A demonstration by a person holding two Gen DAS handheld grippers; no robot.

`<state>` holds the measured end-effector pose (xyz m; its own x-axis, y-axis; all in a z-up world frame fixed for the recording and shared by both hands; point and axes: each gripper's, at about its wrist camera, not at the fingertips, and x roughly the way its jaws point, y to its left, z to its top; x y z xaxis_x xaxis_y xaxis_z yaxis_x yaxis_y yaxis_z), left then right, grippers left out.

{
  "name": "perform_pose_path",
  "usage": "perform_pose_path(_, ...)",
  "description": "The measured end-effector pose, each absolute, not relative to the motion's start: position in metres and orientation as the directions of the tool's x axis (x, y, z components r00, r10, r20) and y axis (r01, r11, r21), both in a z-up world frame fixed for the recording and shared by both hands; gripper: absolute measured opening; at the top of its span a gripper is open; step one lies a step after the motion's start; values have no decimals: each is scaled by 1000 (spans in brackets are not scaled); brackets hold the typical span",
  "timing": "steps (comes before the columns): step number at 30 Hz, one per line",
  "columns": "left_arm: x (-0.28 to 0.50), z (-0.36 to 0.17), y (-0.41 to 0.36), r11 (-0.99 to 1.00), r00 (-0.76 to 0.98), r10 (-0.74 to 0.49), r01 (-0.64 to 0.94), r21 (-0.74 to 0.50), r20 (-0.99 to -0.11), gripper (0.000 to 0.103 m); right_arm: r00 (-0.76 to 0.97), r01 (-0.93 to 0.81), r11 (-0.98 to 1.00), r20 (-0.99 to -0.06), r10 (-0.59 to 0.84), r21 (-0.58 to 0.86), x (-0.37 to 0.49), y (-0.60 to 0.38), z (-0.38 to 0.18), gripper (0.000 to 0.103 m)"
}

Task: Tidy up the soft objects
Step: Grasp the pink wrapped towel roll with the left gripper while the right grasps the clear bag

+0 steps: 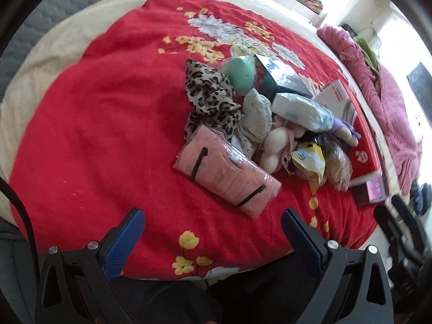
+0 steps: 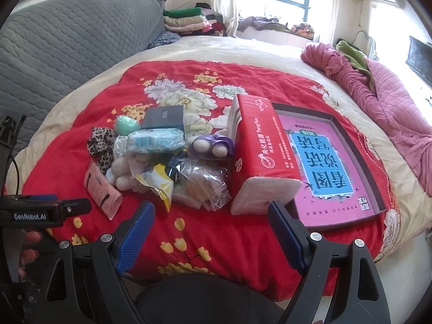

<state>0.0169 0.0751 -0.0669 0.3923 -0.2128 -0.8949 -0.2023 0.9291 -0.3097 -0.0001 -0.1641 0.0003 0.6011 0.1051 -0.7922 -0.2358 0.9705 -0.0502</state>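
Both jaws wide, empty | left gripper (image 2: 67,210) "GenRobot.AI" | red tissue pack (image 2: 259,156) "YangHuo"

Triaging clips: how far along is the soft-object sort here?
Done: nothing visibly; the pile sits mixed on the red blanket, and the tray holds only a pink board. In hand: nothing; left gripper and right gripper are both open. Left: everything, including the pink pack, leopard scarf and tissue pack.

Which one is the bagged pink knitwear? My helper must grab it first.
On the red floral blanket, find the pile's near-left edge. The bagged pink knitwear lies flat there, just before the leopard-print scarf: the only pink item in clear plastic, crossed by black stripes.
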Motion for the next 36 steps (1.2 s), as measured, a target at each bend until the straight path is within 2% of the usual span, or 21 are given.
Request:
perform_pose_path(6, 34, -75, 86, 848, 406, -316, -284, -447, -857, 101, 601, -247, 966, -794, 90, -78, 8, -158, -5, 86)
perform_pose_path(12, 50, -92, 83, 819, 354, -333, -351, -454, -874, 97, 613, -324, 929, -787, 64, -177, 16, -143, -14, 86)
perform_pose_path(17, 60, -100, 80, 812, 336, -331, -374, -448, -882, 83, 625, -410, 853, -780, 6, -323, 27, -122, -32, 86)
perform_pose_path(21, 66, -104, 84, 801, 341, -338, -385, -458, -878, 78, 630, -440, 792, -774, -63, -423, 40, -107, -49, 85)
perform_pose_path(25, 66, -107, 86, 795, 342, -343, -390, -464, -875, 78, 634, -463, 723, -762, -134, -512, 52, -97, -67, 73)
perform_pose_path(27, 65, -108, 87, 795, 345, -342, -389, -465, -874, 75, 601, -483, 715, -785, -149, -505, 58, -95, -76, 59)
perform_pose_path(29, 62, -108, 90, 794, 351, -338, -391, -465, -873, 71, 584, -500, 716, -800, -137, -487, 62, -94, -81, 51)
perform_pose_path(32, 57, -109, 92, 791, 354, -341, -393, -470, -871, 66, 583, -497, 726, -802, -126, -475, 64, -95, -81, 48)
perform_pose_path(36, 54, -109, 95, 784, 367, -349, -390, -483, -862, 63, 577, -460, 802, -815, -57, -382, 61, -108, -65, 46)
